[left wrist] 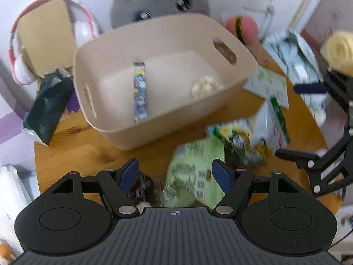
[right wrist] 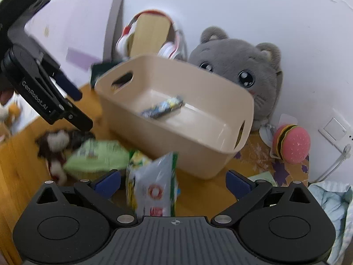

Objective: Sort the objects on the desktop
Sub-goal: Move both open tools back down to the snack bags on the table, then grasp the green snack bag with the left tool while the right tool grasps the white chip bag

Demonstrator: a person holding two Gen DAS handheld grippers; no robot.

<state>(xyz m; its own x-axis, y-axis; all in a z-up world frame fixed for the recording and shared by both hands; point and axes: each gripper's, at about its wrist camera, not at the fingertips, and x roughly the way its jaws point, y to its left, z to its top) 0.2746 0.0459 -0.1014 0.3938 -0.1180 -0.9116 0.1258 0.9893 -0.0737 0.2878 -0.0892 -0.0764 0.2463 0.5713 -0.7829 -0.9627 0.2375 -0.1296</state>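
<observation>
Beige bin: cream lump visible left wrist only.

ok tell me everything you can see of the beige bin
The bin looks like smooth beige plastic: rectangular, rounded corners, open top, an oval handle slot in each end wall. It stands upright on the wooden table, in front of a grey plush cat. Inside lie a blue patterned packet and a pale crumpled item. Neither tongs touch it.
</observation>
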